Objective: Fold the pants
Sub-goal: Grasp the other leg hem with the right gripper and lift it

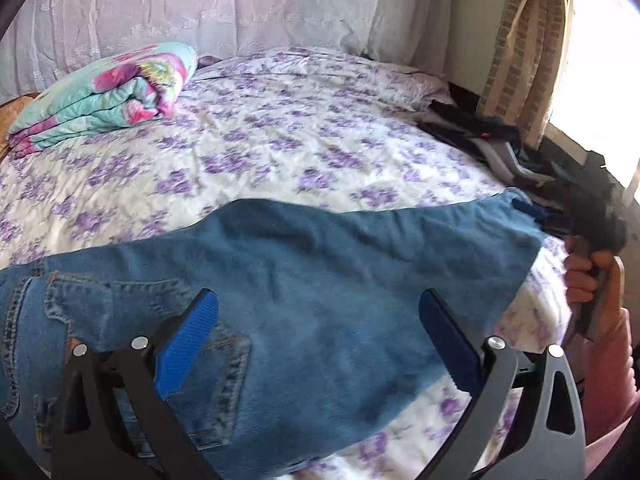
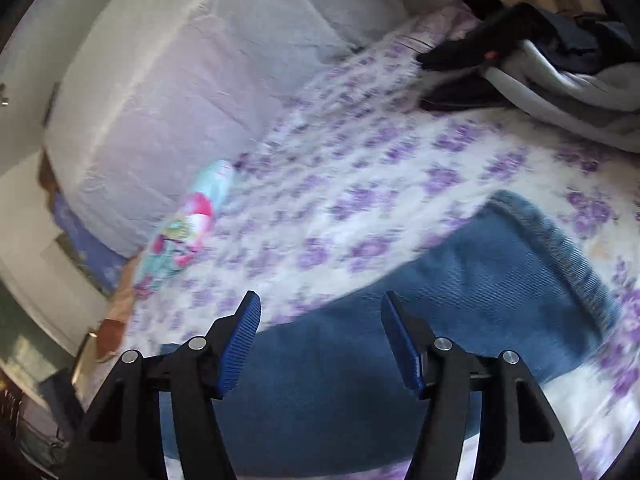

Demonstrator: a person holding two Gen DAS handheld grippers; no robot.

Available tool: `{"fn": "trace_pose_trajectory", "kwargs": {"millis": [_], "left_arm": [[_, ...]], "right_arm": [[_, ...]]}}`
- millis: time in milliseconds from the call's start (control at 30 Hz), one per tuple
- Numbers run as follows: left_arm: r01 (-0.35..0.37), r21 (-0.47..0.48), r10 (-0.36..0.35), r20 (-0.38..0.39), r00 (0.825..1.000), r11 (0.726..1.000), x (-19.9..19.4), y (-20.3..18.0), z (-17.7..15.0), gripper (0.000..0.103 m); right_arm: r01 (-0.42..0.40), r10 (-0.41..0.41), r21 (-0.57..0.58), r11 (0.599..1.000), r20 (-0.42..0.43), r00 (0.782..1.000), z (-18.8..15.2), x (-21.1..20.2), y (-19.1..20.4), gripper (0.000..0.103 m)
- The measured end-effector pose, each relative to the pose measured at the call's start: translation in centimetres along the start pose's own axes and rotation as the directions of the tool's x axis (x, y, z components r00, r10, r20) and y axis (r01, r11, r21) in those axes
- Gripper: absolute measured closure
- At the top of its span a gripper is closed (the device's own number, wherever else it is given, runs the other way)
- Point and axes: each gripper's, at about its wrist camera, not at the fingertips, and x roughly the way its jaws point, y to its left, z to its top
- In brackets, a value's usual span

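Lying flat beneath both gaping tongs [image 1: 318,314] [image 2: 320,314], jeans [image 1: 280,280] cover the bedsheet [image 1: 260,140]

A home bedroom: floral-sheeted bed [image 1: 280,120], folded quilt [image 1: 108,92], window curtain [image 1: 520,40]
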Motion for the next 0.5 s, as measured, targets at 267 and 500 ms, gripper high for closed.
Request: {"fn": "trace_pose_trajectory", "kwargs": {"millis": [267, 500], "left_arm": [[0.027, 0.046, -0.025, -0.03, 0.999, 0.999, 2.9, -4.0, 0.9, 0.005], [0.093, 0.066, -0.09, -0.054, 0.995, 0.993, 3.9, -5.6, 0.6, 0.005]], "right_arm": [[0.119, -0.119, 0.008, 0.993, -0.006, 0.993, 3.0, 3.6, -3.3, 0.051], [-0.041, 0.022, -0.233, 0.972, -0.084, 0.996, -0.4, -0.4, 3.0, 0.049]]}}
